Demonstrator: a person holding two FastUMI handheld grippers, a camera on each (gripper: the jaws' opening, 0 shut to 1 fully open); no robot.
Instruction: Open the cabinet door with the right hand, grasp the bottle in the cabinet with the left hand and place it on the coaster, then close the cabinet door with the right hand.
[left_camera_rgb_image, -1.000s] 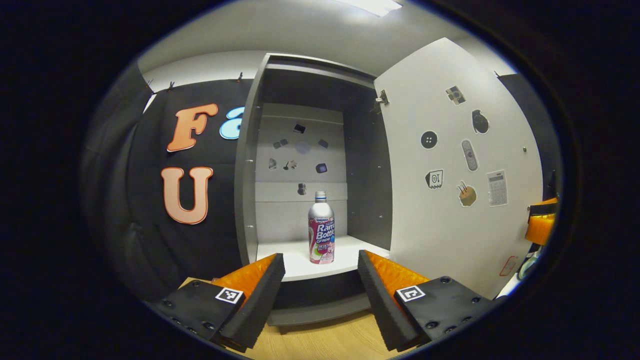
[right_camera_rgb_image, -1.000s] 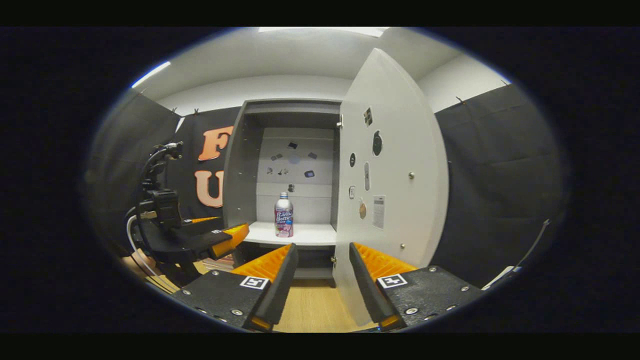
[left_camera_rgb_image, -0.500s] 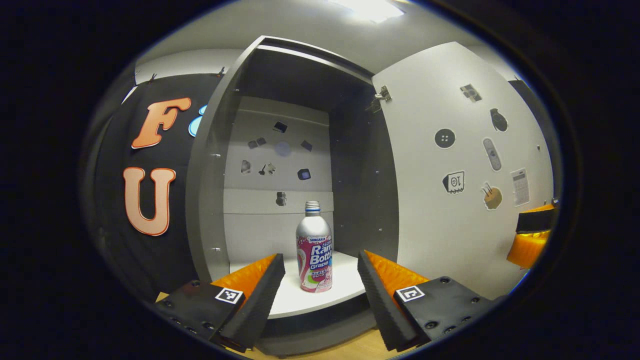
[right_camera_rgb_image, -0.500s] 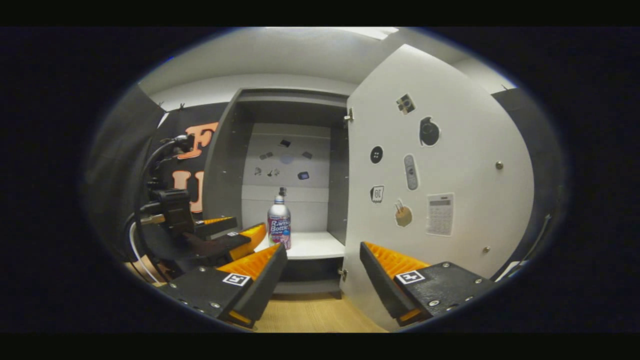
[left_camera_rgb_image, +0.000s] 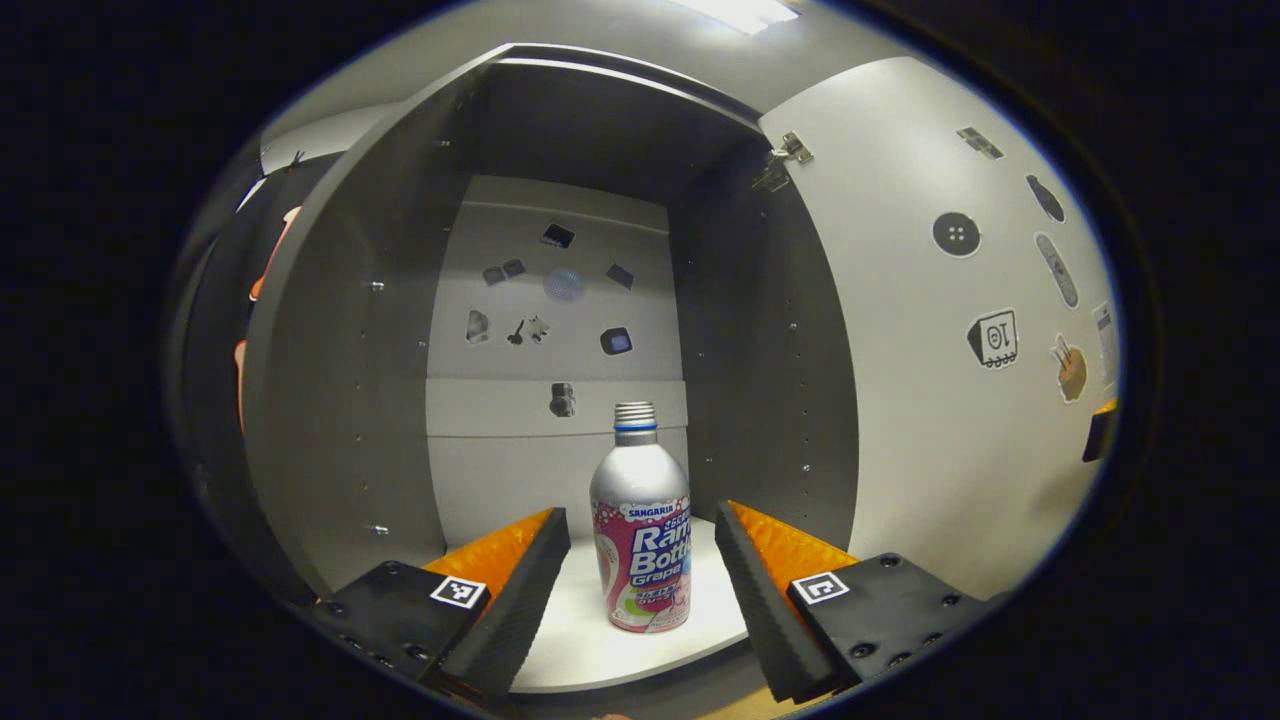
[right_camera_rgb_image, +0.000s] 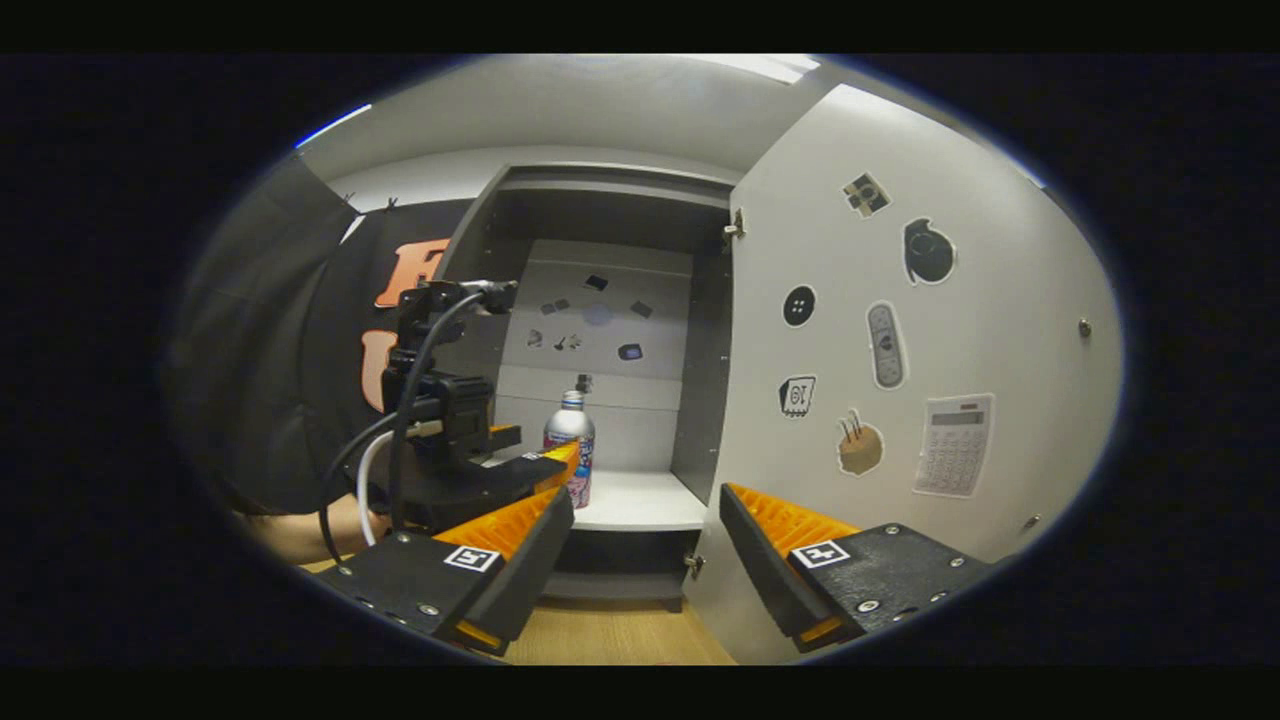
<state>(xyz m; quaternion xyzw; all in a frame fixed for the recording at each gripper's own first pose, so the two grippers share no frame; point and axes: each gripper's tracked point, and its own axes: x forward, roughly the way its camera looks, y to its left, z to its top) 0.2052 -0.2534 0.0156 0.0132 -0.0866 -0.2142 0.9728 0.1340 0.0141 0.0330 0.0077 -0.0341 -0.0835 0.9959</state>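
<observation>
Open cabinet (left_camera_rgb_image: 340, 380), bottle (left_camera_rgb_image: 642, 540) upright, left gripper (left_camera_rgb_image: 640, 560) wide, right gripper (right_camera_rgb_image: 640, 540) wide, empty.

Left gripper (left_camera_rgb_image: 640, 560) held level and reaching forward, its two fingers spread wide apart with nothing pressed between them, right gripper (right_camera_rgb_image: 640, 545) held farther back, fingers also wide apart, a bare forearm (right_camera_rgb_image: 300, 530) behind the left gripper

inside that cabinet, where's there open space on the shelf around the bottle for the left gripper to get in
The shelf is bare on both sides of the bottle: a wide patch toward the cabinet's left wall, a narrower one toward its right wall. The open left gripper flanks the bottle with gaps either side. The open door crowds the right.
</observation>
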